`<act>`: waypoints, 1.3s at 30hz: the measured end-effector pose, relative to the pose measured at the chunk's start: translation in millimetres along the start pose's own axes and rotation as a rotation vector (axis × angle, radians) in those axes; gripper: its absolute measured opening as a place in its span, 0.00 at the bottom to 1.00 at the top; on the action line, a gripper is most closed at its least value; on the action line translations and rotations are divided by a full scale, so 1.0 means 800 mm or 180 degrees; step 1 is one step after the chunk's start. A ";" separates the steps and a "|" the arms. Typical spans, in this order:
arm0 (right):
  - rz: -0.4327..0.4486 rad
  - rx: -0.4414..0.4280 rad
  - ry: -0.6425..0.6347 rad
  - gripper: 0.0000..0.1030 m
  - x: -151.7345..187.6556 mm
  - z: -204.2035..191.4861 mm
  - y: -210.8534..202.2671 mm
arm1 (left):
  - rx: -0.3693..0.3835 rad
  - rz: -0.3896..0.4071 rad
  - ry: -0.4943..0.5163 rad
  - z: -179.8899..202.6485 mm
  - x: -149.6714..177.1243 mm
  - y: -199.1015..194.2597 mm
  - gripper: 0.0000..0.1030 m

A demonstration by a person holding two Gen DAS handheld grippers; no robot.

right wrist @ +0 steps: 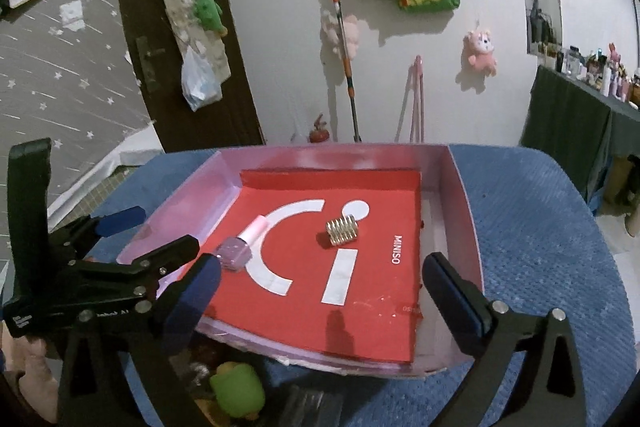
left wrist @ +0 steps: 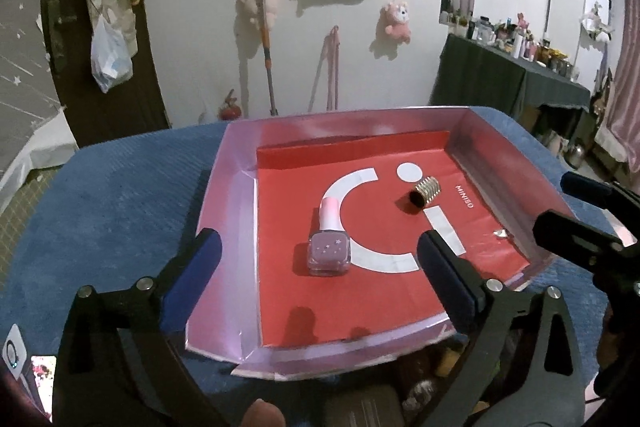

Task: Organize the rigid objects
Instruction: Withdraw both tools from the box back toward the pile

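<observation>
A shallow pink tray with a red MINISO sheet inside lies on a blue cloth. In it a pink nail polish bottle lies on its side, cap pointing away. A gold ribbed cylinder lies further in, to the right. My left gripper is open and empty, its fingers straddling the bottle just above the tray's near part. My right gripper is open and empty over the tray's near edge. The left gripper also shows in the right wrist view, the right gripper in the left wrist view.
The blue cloth covers the surface around the tray. A green toy and other small items lie below the tray's near edge. A dark table crowded with bottles stands at the right. A mop leans on the wall.
</observation>
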State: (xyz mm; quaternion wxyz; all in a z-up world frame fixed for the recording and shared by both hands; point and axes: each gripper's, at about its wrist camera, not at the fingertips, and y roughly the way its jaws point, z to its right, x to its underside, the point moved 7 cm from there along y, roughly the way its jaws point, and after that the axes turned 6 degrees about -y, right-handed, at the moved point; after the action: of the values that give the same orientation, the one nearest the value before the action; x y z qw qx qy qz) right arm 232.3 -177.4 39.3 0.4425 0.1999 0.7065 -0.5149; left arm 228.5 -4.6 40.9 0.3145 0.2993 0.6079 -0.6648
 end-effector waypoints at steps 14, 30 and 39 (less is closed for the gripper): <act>0.0293 -0.0055 -0.0028 1.00 0.017 -0.022 -0.059 | 0.0008 0.0200 -0.0040 0.006 0.023 -0.045 1.00; 0.0279 -0.0022 0.0035 1.00 0.061 -0.034 -0.084 | 0.0040 0.0165 -0.0211 0.003 0.069 -0.080 1.00; 0.0283 -0.0034 0.0108 1.00 0.084 -0.039 -0.092 | 0.0083 0.0058 -0.0206 0.013 0.097 -0.086 1.00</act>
State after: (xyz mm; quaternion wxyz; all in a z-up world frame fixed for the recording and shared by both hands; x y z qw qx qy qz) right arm 129.5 -189.6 26.4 0.4540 0.2374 0.7070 -0.4875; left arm 126.1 -15.1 23.9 0.3361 0.2872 0.5860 -0.6791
